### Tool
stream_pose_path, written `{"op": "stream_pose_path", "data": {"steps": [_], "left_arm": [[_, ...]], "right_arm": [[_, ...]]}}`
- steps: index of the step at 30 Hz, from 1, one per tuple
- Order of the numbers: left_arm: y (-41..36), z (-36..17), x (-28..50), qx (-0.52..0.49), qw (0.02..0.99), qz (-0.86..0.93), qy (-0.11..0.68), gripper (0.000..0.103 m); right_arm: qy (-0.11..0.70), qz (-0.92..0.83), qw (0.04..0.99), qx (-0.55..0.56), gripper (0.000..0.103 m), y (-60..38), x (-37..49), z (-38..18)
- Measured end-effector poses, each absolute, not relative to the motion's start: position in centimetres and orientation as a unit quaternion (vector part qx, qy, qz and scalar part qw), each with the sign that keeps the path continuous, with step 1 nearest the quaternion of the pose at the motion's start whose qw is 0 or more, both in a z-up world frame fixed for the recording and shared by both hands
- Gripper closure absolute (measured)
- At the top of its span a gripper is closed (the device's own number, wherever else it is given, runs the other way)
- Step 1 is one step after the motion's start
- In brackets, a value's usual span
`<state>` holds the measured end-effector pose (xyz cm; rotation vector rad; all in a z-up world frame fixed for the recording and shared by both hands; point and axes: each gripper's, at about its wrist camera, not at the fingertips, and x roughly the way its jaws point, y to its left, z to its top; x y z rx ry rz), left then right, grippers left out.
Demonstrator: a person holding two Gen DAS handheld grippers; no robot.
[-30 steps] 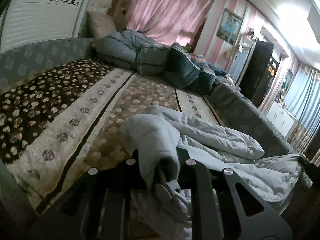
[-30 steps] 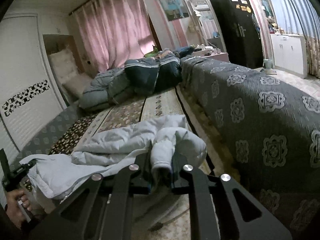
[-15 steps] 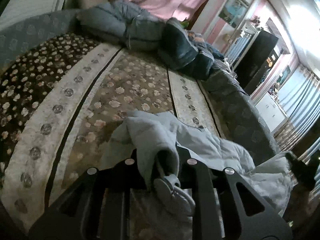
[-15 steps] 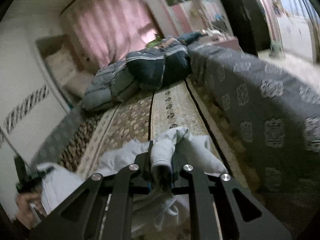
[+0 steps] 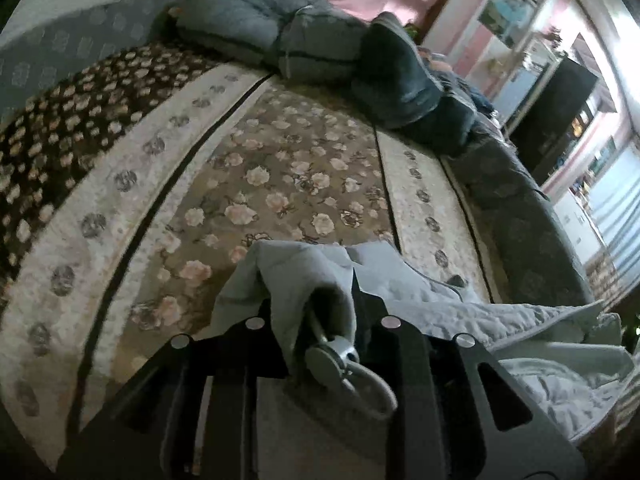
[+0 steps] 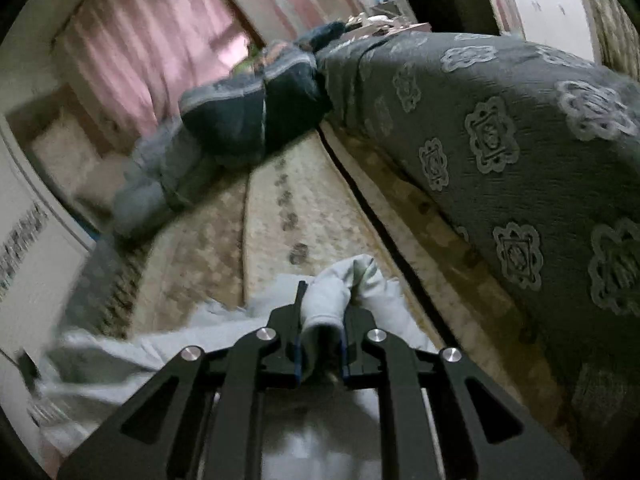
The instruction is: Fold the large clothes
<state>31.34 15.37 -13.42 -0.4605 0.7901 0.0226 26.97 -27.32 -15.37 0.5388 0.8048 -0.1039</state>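
**A:** You've got the pale grey padded jacket (image 5: 460,308) pinned at two corners, its body sagging between them over the near end of the bed (image 5: 280,168). That's why it hangs like a hammock rather than lying flat.

**B:** Right. Your left gripper (image 5: 332,312) has its fingers closed tight on a bunched edge, with a metal toggle (image 5: 340,360) dangling from the fabric under the grip. Holding at the hem corner gives you a straight line to fold along, I'd say.

**A:** And your right gripper (image 6: 322,320): fingers narrow, clamped on a rolled lip of the same cloth (image 6: 332,292), near the bed's right strip beside the grey patterned cover (image 6: 520,152).

**B:** Hands apart keeps the edge stretched, so it can be laid down without creases. That's my reading.

**A:** Ahead of you, the floral bedspread is bare up to the heap of blue quilts (image 5: 320,40) by the pink curtain (image 6: 160,36). Room to spread it out, probably.

**B:** The right view is blurred, so details there are uncertain.
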Motion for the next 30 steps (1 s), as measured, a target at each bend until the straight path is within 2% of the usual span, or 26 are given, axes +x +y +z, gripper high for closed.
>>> {"op": "stream_pose_path", "data": {"steps": [6,12,18,23,24,26,28,29,30], "left_arm": [[14.5,-17.7,34.9,-0.202,0.892,0.029,0.403,0.075],[13.1,-19.3,35.7,-0.159,0.893,0.032,0.42,0.072],[12.1,-18.7,34.9,-0.105,0.899,0.053,0.421,0.067],[12.0,-16.4,33.4,-0.074,0.904,0.066,0.415,0.062],[12.2,-15.6,33.0,-0.072,0.906,0.071,0.411,0.061],[12.4,-14.1,32.1,-0.068,0.91,0.076,0.402,0.059],[12.6,-12.9,31.1,-0.066,0.913,0.074,0.396,0.058],[12.7,-12.6,30.9,-0.066,0.913,0.073,0.396,0.057],[13.0,-12.0,30.4,-0.068,0.914,0.071,0.394,0.057]], "right_arm": [[0.421,-0.052,0.884,0.197,0.09,-26.1,29.9,-18.5],[0.443,-0.058,0.876,0.182,0.085,-25.3,30.7,-20.8],[0.435,-0.073,0.883,0.16,0.083,-24.4,30.0,-20.9],[0.428,-0.066,0.885,0.171,0.077,-25.1,28.9,-18.4],[0.422,-0.064,0.886,0.181,0.074,-25.4,28.5,-17.7],[0.402,-0.058,0.893,0.196,0.056,-26.0,27.5,-15.8],[0.368,-0.072,0.908,0.187,0.013,-26.1,26.1,-13.7],[0.357,-0.074,0.913,0.185,0.003,-26.1,25.6,-13.0],[0.348,-0.07,0.916,0.186,0.002,-26.1,25.0,-12.3]]}}
